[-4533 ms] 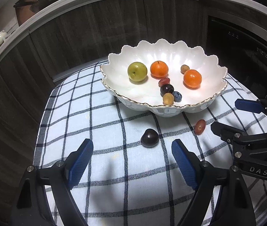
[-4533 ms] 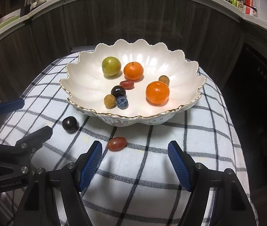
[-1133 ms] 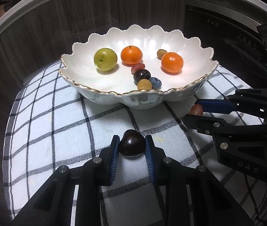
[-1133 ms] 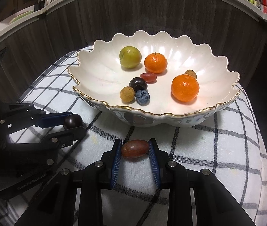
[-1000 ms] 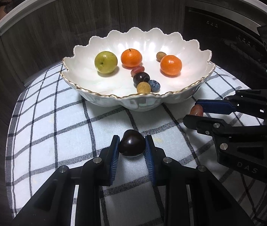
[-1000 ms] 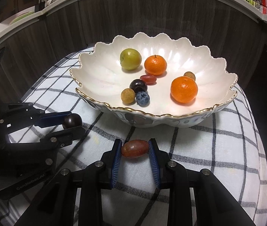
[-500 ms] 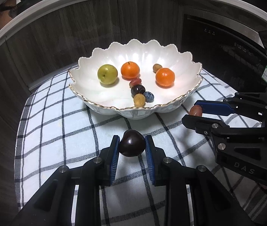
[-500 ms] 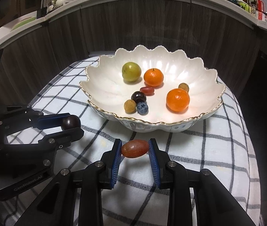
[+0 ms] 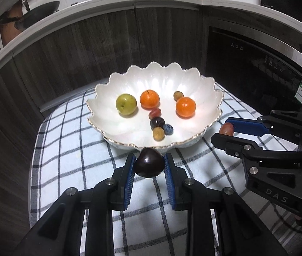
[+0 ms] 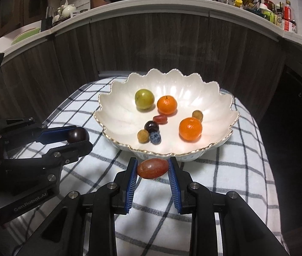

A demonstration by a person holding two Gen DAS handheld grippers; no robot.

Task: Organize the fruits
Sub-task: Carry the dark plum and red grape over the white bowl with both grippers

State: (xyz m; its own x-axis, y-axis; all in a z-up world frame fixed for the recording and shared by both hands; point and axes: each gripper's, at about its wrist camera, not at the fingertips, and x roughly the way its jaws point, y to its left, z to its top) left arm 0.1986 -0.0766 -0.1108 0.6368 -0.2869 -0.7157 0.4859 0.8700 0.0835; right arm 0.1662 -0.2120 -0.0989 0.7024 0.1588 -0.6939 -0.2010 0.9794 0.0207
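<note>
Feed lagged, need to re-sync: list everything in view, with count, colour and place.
bowl: 1, white scalloped, gold rim, on cloth
oranges: 2, orange, in bowl
round fruit: 1, yellow-green, bowl's left
small fruits: 5, tan, red, dark, blue, bowl's middle
checked cloth: 1, white and black, under bowl
dark plum: 1, maroon, in left hand-held gripper
red grape: 1, reddish, in right hand-held gripper

White scalloped bowl (image 9: 211, 98) showing a gold rim, sitting on a white cloth (image 9: 72, 149) with black check lines. Inside: two orange mandarins (image 9: 185, 107), one yellow-green fruit (image 9: 126, 104). Blue pads (image 9: 129, 176) clamping a dark maroon fruit (image 9: 149, 165); reddish-brown grape (image 10: 153, 168) between the other blue pads.
</note>
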